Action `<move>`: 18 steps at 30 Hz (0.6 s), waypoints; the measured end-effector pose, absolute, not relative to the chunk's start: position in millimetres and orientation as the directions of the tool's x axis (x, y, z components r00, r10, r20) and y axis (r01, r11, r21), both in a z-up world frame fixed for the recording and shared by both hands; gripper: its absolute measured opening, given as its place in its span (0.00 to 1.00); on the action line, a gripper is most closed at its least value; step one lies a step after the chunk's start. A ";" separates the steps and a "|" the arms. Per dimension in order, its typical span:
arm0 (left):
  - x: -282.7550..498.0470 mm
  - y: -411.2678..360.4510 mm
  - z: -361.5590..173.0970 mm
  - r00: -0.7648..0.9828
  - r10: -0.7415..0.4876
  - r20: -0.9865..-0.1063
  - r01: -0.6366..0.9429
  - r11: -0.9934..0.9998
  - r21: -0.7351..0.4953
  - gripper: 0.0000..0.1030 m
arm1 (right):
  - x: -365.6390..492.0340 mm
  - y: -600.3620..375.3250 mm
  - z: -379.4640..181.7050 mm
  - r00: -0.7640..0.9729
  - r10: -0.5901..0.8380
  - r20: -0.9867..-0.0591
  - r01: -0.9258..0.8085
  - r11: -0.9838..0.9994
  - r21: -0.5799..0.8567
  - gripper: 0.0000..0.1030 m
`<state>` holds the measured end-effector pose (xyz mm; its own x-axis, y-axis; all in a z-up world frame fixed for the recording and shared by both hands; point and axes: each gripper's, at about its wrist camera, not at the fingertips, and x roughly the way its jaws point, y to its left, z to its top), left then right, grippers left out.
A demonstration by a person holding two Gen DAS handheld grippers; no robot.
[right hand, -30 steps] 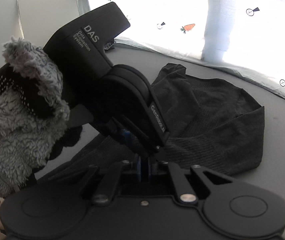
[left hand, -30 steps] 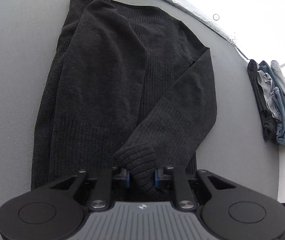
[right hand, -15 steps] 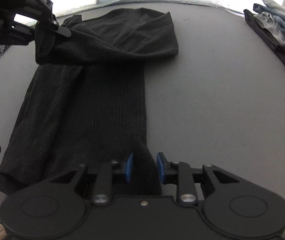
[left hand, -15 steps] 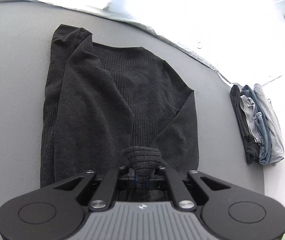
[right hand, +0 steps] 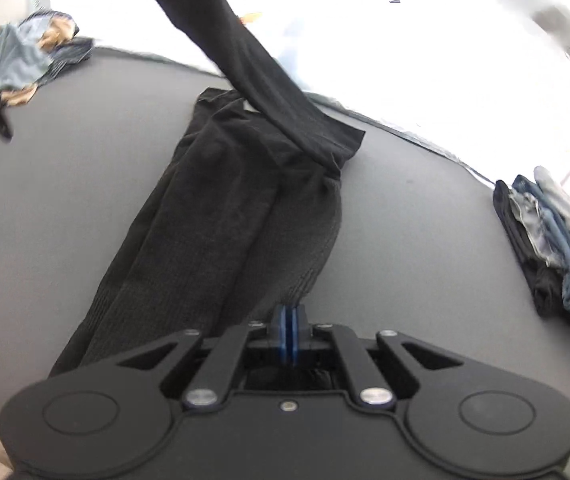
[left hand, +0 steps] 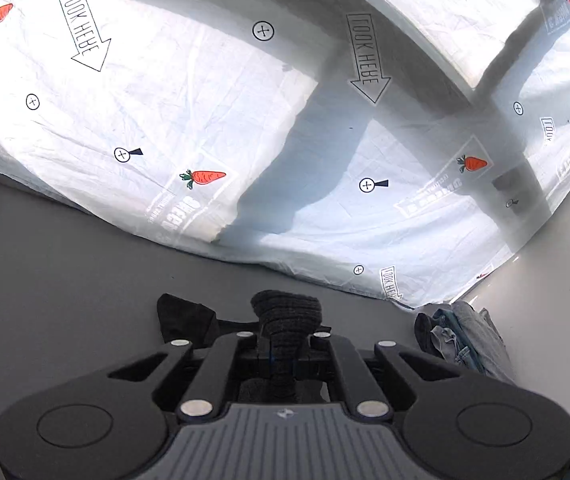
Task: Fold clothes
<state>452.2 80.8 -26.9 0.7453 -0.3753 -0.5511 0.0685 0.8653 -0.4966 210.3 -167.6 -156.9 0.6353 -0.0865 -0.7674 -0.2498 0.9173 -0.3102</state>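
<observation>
The black sweater (right hand: 221, 208) lies long and narrow on the gray table (right hand: 65, 184), with its bottom end close to us. One sleeve (right hand: 261, 68) is pulled up off the table and goes up and away toward the top left, out of sight.

The left gripper (left hand: 283, 354) is closed tight on the cuff (left hand: 287, 312) of that sleeve. The knit bunches up in a lump just past the jaws. This gripper is tipped up, so mostly you see the white sheet with carrots (left hand: 205, 120) behind the table. A bit of the sweater's far end peeks out past its left side.

The right gripper (right hand: 289, 330) sits low at the sweater's bottom edge. Its blue pads (right hand: 285, 322) are pressed together. I think a little bit of the hem is pinched in there, but it is hard to be sure, since the picture is blurry.

A pile of folded clothes (right hand: 553, 240) waits at the right side of the table. A heap of unfolded clothes (right hand: 25, 68) sits at the far left.

What could go wrong? If the sleeve is pulled too hard, the whole sweater may slide or wrinkle. If the right gripper has no real hold, nothing keeps the hem flat. And if the cuff is let go up high, the sleeve could flop down crooked or hang off the side.
</observation>
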 end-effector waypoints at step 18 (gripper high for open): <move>449.8 113.3 55.3 0.825 -0.444 -0.350 0.182 0.795 -0.579 0.06 | 201.1 -147.3 -175.5 0.526 -0.135 -0.839 -0.213 0.935 -0.284 0.03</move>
<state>449.8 113.3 55.3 0.8248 -0.4438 -0.3503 0.1817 0.7948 -0.5790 201.1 -147.3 -175.5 0.5265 -0.1347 -0.8394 -0.2130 0.9350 -0.2836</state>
